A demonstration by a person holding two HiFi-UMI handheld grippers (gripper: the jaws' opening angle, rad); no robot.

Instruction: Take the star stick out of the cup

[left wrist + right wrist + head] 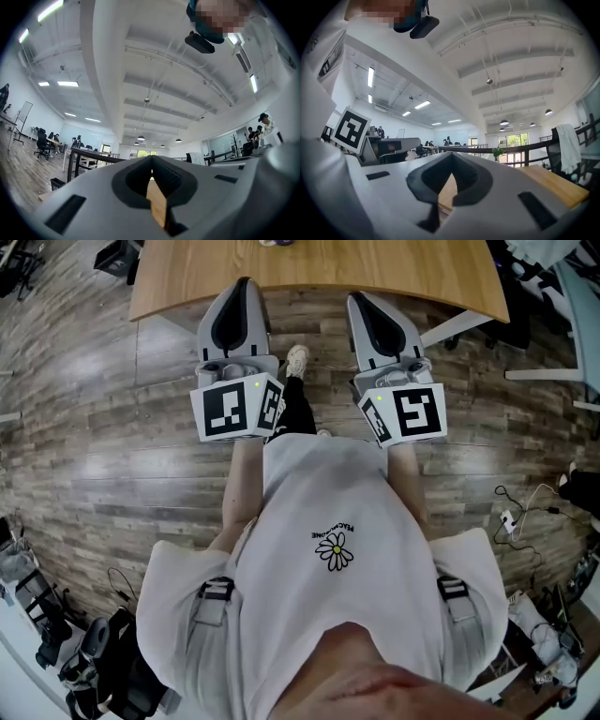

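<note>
No cup or star stick can be made out in any view. In the head view my left gripper (242, 284) and right gripper (357, 299) are held side by side in front of the person's body, tips at the near edge of a wooden table (375, 273). Both point forward and somewhat upward. In the left gripper view the left gripper (151, 160) has its jaws meeting at the tips with nothing between them. The right gripper (451, 157) looks the same, shut and empty. Table wood shows through the small gap behind each pair of tips.
A small object (275, 243) sits at the table's far edge, cut off by the frame. A wood-look floor (112, 446) lies below, with cables (525, 512) at the right and dark gear (94, 652) at the lower left. Desks and seated people (47, 140) fill the office behind.
</note>
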